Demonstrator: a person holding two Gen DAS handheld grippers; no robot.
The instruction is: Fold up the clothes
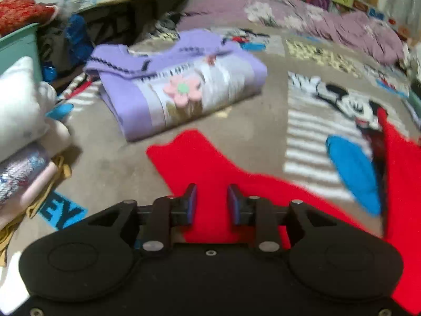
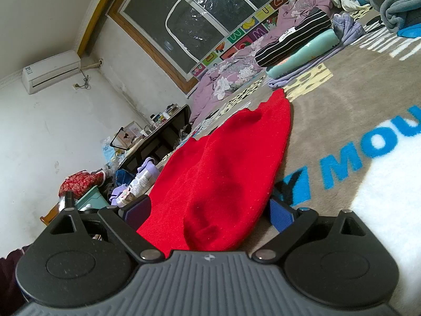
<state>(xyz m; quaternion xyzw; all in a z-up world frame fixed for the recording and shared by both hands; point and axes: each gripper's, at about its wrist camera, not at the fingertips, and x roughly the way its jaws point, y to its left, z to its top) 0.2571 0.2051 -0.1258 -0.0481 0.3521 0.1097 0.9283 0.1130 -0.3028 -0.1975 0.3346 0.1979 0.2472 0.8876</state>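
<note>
one piece looks finished: a purple sweater (image 1: 179, 84) with a pink flower on it lies folded into a neat block on the grey cartoon-print blanket (image 1: 263, 121), well beyond the work in hand, and a small stack of folded clothes (image 1: 23, 142) sits at the left edge of the left wrist view. the piece now being worked is a red garment (image 1: 223, 168), spread on the blanket and not yet folded as far as can be seen; it lies loosely, with one part running out to the left and another up the right side. the left gripper (image 1: 212, 202) hovers over it with its jaws apart and nothing pinched between them. the right gripper (image 2: 208, 210) is spread wide with a bunched end of the red garment (image 2: 223, 173) lying between its fingers, but the pads do not appear to press the cloth, so i judge it not yet gripped. more clothes wait heaped at the far edge, a striped bundle (image 2: 292, 44) among them, so most of the job seems left.
</note>
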